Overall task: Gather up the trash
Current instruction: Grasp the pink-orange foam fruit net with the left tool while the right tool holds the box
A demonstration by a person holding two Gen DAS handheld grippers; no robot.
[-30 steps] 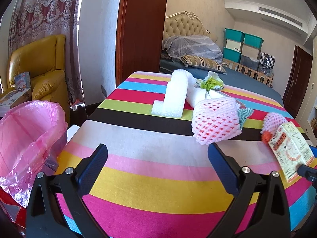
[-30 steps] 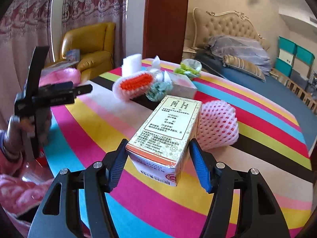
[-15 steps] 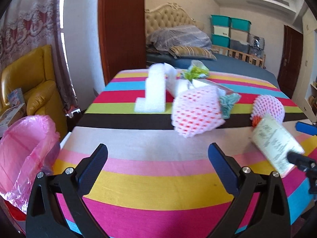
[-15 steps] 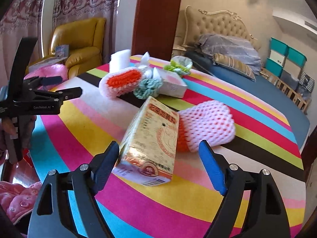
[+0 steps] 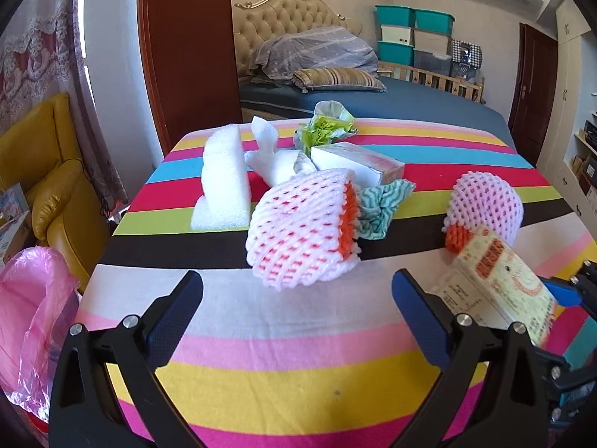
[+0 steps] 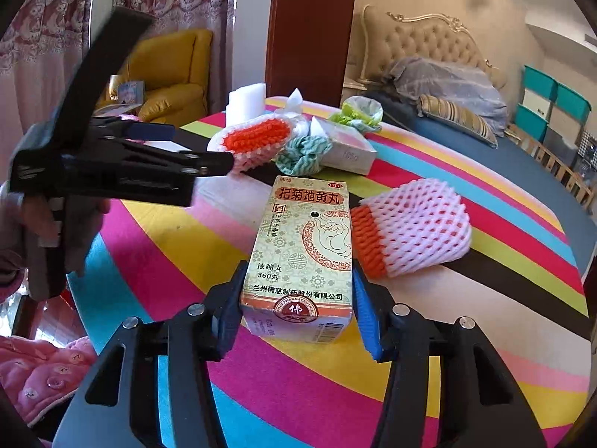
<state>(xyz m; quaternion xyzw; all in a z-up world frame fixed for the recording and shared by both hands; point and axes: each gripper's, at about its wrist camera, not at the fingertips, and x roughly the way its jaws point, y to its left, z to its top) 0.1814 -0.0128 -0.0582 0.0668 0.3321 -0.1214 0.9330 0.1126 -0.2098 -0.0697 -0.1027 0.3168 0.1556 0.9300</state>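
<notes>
The right gripper [image 6: 298,306] is closing its blue-padded jaws on the near end of a cream-and-orange cardboard medicine box [image 6: 302,250], which lies lengthwise between them on the striped multicolour tablecloth [image 6: 298,384], both pads against its sides. Just right of the box lies a pink foam fruit net with an orange lining [image 6: 414,231]. The left gripper [image 5: 294,310] hangs empty, jaws spread wide, above the cloth, facing another pink foam net [image 5: 302,227]. A pink plastic bag [image 5: 33,321] sits off the table's left edge.

Two foam fruit nets [image 5: 302,227] [image 5: 485,205], two cartons [image 6: 302,254] [image 5: 358,162], one foam block [image 5: 224,179].
</notes>
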